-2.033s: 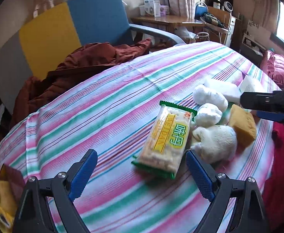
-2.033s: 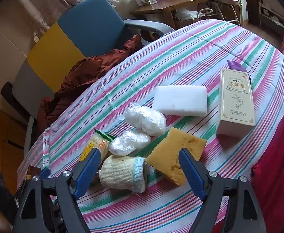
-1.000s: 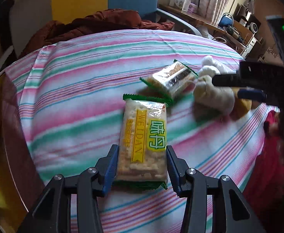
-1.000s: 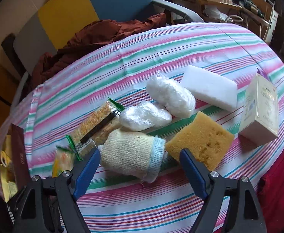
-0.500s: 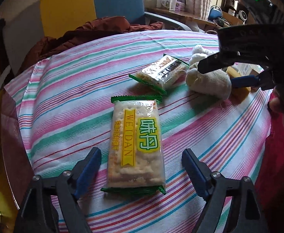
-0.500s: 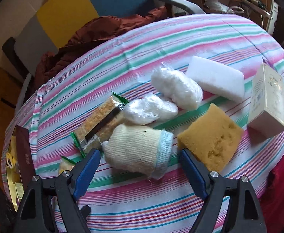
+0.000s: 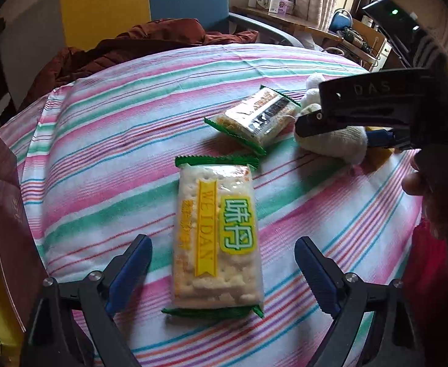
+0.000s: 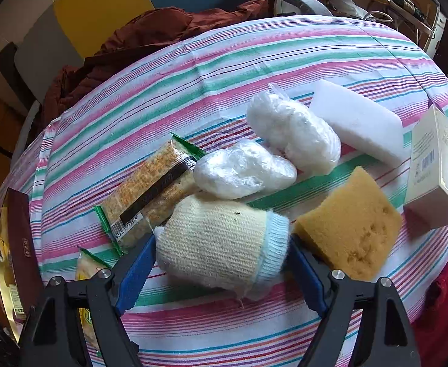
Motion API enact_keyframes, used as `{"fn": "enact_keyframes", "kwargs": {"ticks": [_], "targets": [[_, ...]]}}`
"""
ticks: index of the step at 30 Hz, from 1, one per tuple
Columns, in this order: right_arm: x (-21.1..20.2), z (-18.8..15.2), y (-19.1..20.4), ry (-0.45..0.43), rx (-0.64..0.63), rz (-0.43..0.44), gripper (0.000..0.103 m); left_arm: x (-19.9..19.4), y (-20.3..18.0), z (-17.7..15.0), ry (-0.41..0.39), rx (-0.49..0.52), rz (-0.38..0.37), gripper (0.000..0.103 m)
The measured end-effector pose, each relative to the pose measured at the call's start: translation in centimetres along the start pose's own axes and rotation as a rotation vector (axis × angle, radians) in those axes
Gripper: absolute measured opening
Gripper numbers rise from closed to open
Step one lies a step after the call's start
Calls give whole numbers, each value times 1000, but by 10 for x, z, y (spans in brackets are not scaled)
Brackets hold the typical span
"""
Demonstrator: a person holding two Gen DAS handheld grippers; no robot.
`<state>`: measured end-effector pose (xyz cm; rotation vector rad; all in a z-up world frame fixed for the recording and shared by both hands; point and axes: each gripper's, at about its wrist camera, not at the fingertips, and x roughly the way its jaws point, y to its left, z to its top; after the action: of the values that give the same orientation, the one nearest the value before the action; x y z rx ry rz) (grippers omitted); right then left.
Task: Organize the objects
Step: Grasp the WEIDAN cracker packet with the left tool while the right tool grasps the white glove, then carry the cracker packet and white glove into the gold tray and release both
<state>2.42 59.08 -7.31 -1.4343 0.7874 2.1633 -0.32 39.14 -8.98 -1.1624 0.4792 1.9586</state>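
A WEIDAN cracker pack [image 7: 216,232] lies flat on the striped tablecloth [image 7: 107,140]. My left gripper [image 7: 222,272] straddles its near end; the jaws are opening and neither pad touches the pack. A second cracker pack [image 7: 254,119] lies further off, also seen as the cracker pack [image 8: 150,189] from the right wrist. A rolled cream knit glove with a blue cuff [image 8: 221,241] sits between the fingers of my right gripper [image 8: 221,270], which is open around it and low over the cloth. From the left wrist, the right gripper [image 7: 371,107] hangs over the glove [image 7: 334,140].
Two plastic-wrapped white bundles [image 8: 242,171] [image 8: 294,134], a white foam block [image 8: 355,119], a yellow sponge [image 8: 352,223] and a cream box [image 8: 438,165] lie right of the glove. A dark red box [image 8: 19,244] stands at the table's left edge. A chair with a brown jacket [image 8: 150,30] is behind.
The left jaws have spread and let go of the WEIDAN pack, which now lies on the cloth. The right gripper has sunk until its fingers flank the knit glove.
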Motion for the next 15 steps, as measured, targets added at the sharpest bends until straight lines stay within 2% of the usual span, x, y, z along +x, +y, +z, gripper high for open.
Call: {"fn": "enact_keyframes", "kwargs": {"ticks": [2,5,11,15], "targets": [[0,0,0,-2,-3,2,86,1,3,2,-4,-1,27,94],[1,-2,3,-7,-34,-2,81,-2,4,-2,-20,14,65,85],[-2,-4,10,-7,-85,15,73,-12,8,-8,-50,8,78,50],[-4,-10,22,6,-133,62,73,-19,15,-14,-53,-27,64,48]]}}
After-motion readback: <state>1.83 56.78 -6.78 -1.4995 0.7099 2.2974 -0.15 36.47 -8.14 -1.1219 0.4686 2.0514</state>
